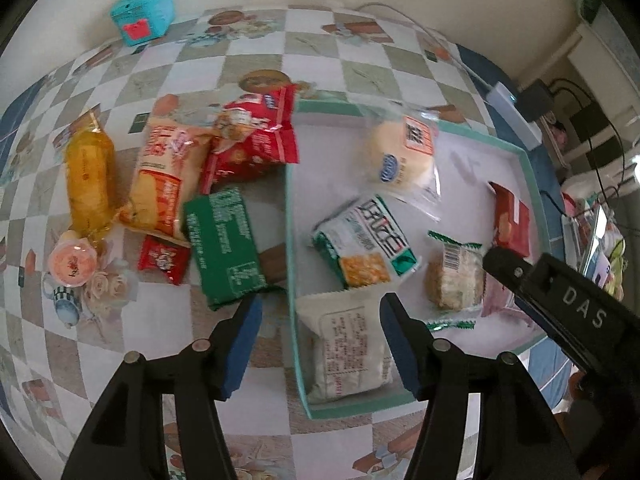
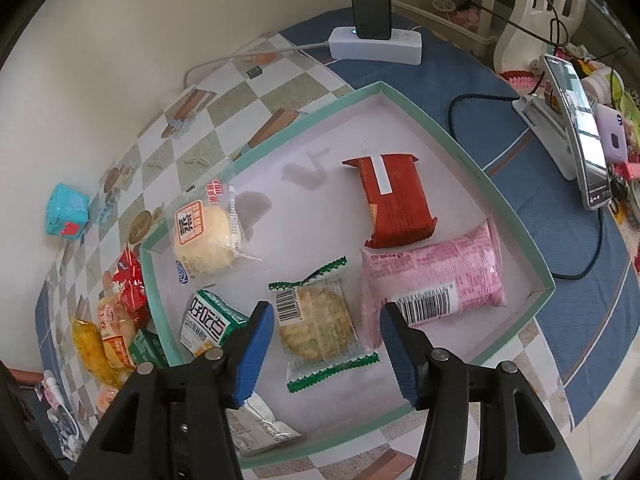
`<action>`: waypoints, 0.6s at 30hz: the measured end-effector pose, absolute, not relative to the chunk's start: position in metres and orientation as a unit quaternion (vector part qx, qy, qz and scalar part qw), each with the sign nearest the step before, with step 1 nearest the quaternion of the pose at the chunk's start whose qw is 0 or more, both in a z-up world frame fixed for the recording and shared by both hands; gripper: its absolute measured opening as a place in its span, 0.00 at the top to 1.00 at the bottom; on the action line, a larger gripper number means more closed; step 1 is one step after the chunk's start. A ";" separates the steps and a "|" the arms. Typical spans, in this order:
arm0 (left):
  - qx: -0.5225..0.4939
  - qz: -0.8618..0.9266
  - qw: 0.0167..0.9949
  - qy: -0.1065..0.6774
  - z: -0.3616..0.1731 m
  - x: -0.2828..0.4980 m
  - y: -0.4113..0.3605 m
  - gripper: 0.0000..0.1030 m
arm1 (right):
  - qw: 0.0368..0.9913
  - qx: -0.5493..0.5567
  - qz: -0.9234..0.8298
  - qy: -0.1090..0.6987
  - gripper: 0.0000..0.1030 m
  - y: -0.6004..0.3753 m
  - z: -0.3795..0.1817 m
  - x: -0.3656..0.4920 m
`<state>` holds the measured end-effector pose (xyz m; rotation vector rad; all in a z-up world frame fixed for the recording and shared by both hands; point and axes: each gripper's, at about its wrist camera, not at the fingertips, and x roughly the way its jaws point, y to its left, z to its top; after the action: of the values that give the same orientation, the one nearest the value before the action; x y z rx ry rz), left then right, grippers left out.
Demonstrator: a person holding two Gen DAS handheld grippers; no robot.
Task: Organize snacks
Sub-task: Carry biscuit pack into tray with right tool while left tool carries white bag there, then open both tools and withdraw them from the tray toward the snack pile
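A shallow tray with a mint-green rim holds several snacks. My left gripper is open above a white packet in the tray's near left corner, and its pads are off it. My right gripper is open around a clear-wrapped round cake with green edges, not pressing it. Also in the tray are a pink packet, a red-brown packet, a wrapped bun and a green-and-white cracker pack.
On the checked tablecloth left of the tray lie a green packet, red bags, an orange-white bag, a yellow bag, a small red packet and a jelly cup. A teal box stands by the wall. A power strip and phone are to the right.
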<state>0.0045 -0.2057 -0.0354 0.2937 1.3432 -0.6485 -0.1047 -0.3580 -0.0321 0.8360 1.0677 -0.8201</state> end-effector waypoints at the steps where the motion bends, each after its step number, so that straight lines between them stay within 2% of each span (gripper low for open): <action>1: 0.131 -0.290 0.727 0.609 -0.035 0.006 -0.204 0.39 | 0.703 0.374 -0.368 0.481 0.41 -0.358 -0.032 -0.104; 2: 0.128 -0.283 0.731 0.608 -0.034 0.010 -0.201 0.39 | 0.703 0.372 -0.367 0.482 0.41 -0.357 -0.032 -0.103; 4: 0.122 -0.268 0.737 0.608 -0.034 0.016 -0.195 0.29 | 0.703 0.366 -0.366 0.488 0.40 -0.356 -0.033 -0.101; 6: 0.113 -0.235 0.748 0.610 -0.034 0.027 -0.184 0.20 | 0.703 0.358 -0.365 0.494 0.29 -0.353 -0.035 -0.098; 8: 0.103 -0.206 0.757 0.611 -0.034 0.037 -0.171 0.20 | 0.705 0.348 -0.360 0.502 0.23 -0.348 -0.038 -0.094; 18: 0.077 -0.109 0.784 0.606 -0.034 0.077 -0.118 0.19 | 0.712 0.307 -0.356 0.522 0.20 -0.334 -0.042 -0.082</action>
<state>0.0774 -0.1182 -0.0338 0.1670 1.3076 -0.2355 -0.0818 -0.3341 -0.0416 0.6804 1.1572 -0.7888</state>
